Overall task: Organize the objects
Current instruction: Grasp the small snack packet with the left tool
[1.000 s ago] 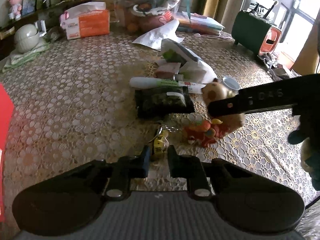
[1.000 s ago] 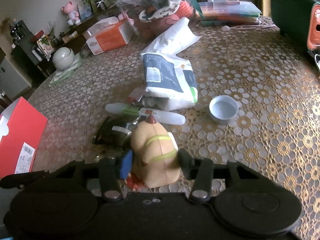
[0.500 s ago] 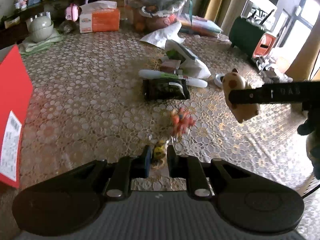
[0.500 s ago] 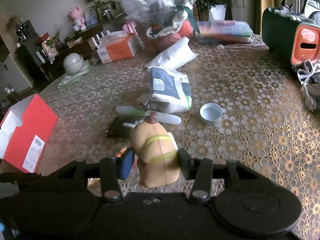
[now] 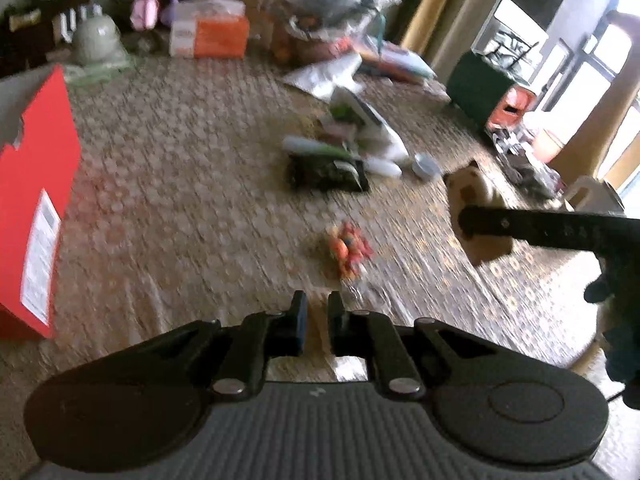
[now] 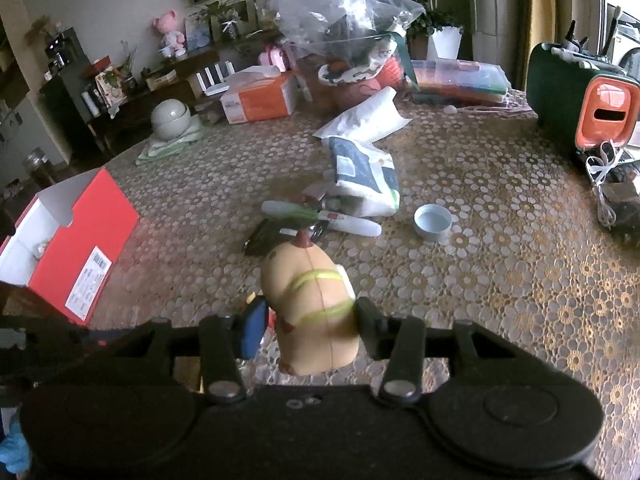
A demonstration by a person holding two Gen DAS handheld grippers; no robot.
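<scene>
My right gripper (image 6: 310, 320) is shut on a tan animal figurine (image 6: 312, 308) with a green band, held above the table; it shows in the left wrist view (image 5: 478, 216) at the right. My left gripper (image 5: 318, 320) is nearly closed; nothing clearly shows between its fingers. An orange toy (image 5: 348, 250) hangs blurred just ahead of it, seemingly on a keychain. An open red box (image 6: 76, 240) stands at the left, also in the left wrist view (image 5: 36, 208).
A dark packet (image 5: 328, 170), a white tube (image 6: 320, 218), a small grey cup (image 6: 433, 221) and a folded bag (image 6: 364, 176) lie mid-table. An orange tissue box (image 6: 260, 100), plastic bags and a green-orange case (image 6: 580, 96) stand at the back.
Both grippers have risen and pulled back from the table. The figurine was lifted. The orange toy came up off the table with the left gripper; the yellow charm no longer shows between its fingers.
</scene>
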